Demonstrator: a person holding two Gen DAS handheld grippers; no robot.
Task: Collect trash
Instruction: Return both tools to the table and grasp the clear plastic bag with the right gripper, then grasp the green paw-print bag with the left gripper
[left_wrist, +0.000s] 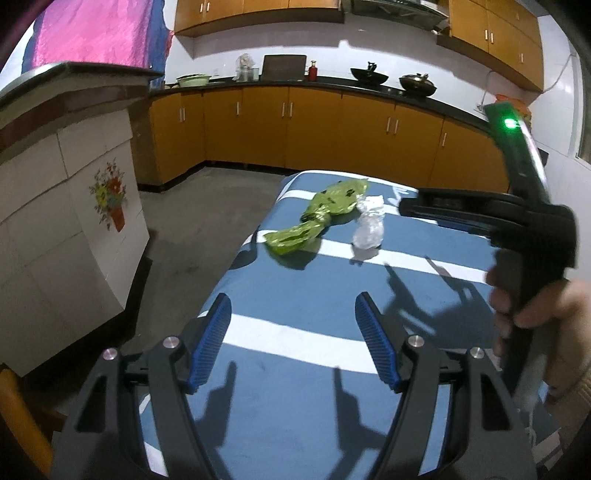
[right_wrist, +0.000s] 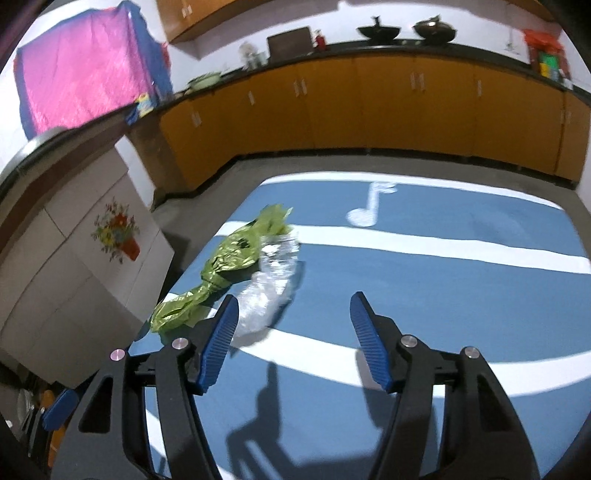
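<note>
Right gripper (right_wrist: 293, 332) wide, empty, just beside clear wrapper (right_wrist: 271, 284). Left gripper (left_wrist: 293, 332) wide, empty, above desk (left_wrist: 295, 302). Green bag (right_wrist: 221, 266) touching wrapper.

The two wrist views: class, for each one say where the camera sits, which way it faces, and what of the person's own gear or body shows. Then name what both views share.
Left wrist view: sits on the left gripper, facing along the blue striped tablecloth toward the kitchen cabinets; the right gripper and hand show.
Right wrist view: sits on the right gripper, close to the trash, jaws open.
Shared: green plastic bag, clear crumpled plastic.
</note>
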